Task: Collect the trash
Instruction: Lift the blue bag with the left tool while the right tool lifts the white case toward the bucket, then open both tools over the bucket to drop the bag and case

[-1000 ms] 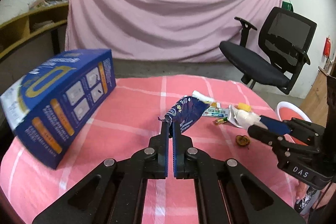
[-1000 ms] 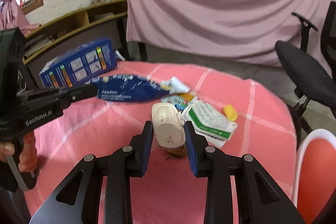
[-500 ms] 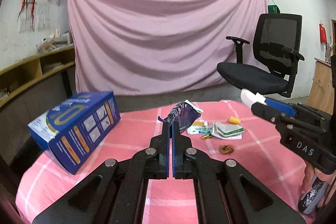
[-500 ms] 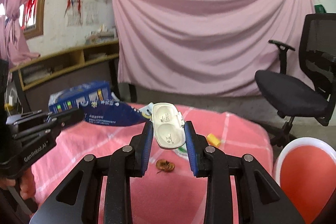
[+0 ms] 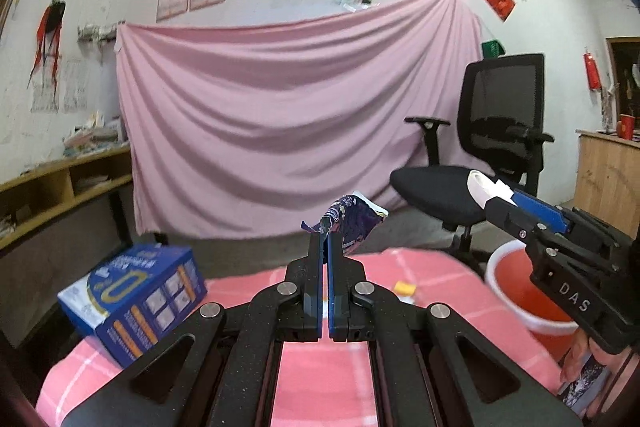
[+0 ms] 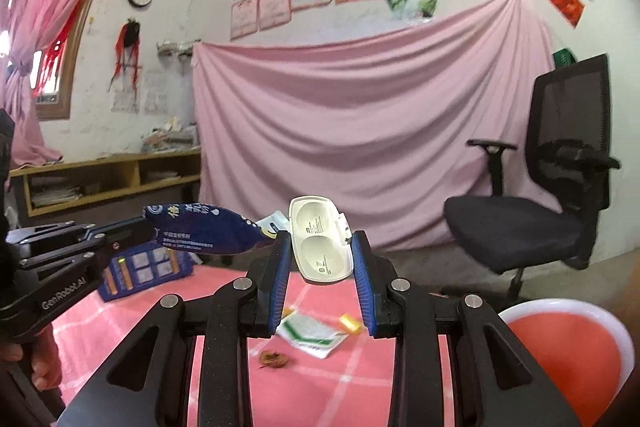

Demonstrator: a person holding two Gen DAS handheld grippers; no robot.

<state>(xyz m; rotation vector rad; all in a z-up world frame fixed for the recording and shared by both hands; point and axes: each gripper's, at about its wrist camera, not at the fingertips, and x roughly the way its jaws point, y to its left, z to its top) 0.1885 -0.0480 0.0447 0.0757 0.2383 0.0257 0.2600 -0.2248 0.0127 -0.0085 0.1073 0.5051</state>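
Carrying wrapper (image 5: 352, 223) pinched in closed left fingers (image 5: 324, 247), white case (image 6: 320, 241) clamped in part-open right fingers (image 6: 320, 279), both above surface (image 6: 320, 387) | bin (image 6: 568, 343) at right | advice: hold grips firm until over bin, then release.

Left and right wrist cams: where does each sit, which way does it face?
Left wrist: on the left gripper, facing the pink curtain; shows its own fingers pinching a blue wrapper and the right gripper.
Right wrist: on the right gripper, facing the same way, clamping a white case; left gripper at left.
Shared: curtain, chair, red bin, blue box.
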